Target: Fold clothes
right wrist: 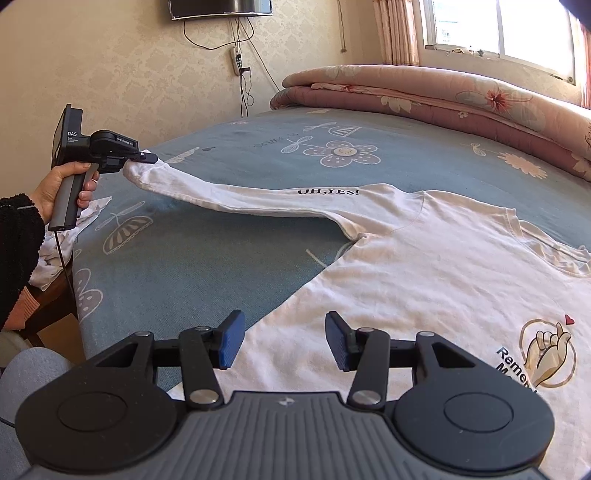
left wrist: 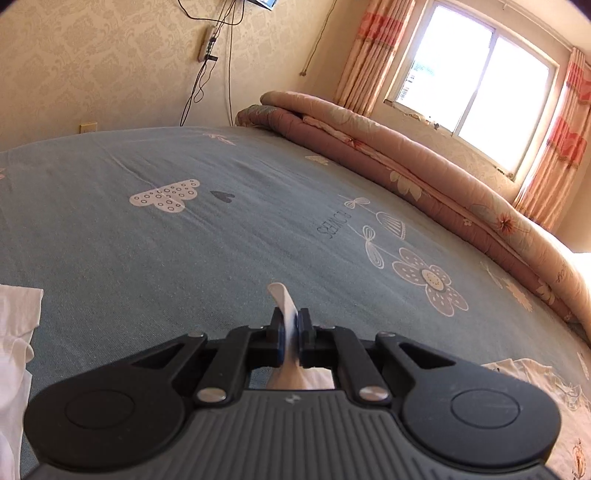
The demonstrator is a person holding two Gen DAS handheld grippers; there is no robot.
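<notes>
Shirt (right wrist: 424, 266), white with long sleeves, lies flat on the bed (right wrist: 207, 258), on a blue sheet with flower prints. Its body spreads directly under and ahead of the right gripper (right wrist: 284, 341), which hangs above the lower part of the cloth with its blue pads wide apart and nothing between them. One sleeve (right wrist: 229, 195) is stretched out to the left, lifted a little off the sheet. The end of this sleeve is pinched in the left gripper (right wrist: 146, 158), which a hand (right wrist: 64, 188) in a black fuzzy cuff holds by the grip near the left edge of the bed. In the left wrist view the jaws of the left gripper (left wrist: 290, 325) are closed tight on a thin fold of white cloth, and a small tip of it sticks out in front.

Beyond the sleeve the sheet is bare and open up to a rolled pink quilt (right wrist: 424, 96), which lies along the far side under the window (right wrist: 498, 29). The left edge of the bed drops off just beside the hand. Some more white fabric (right wrist: 55, 251) is bunched there, possibly on a chair or low stand, but the view is too poor to be sure.
</notes>
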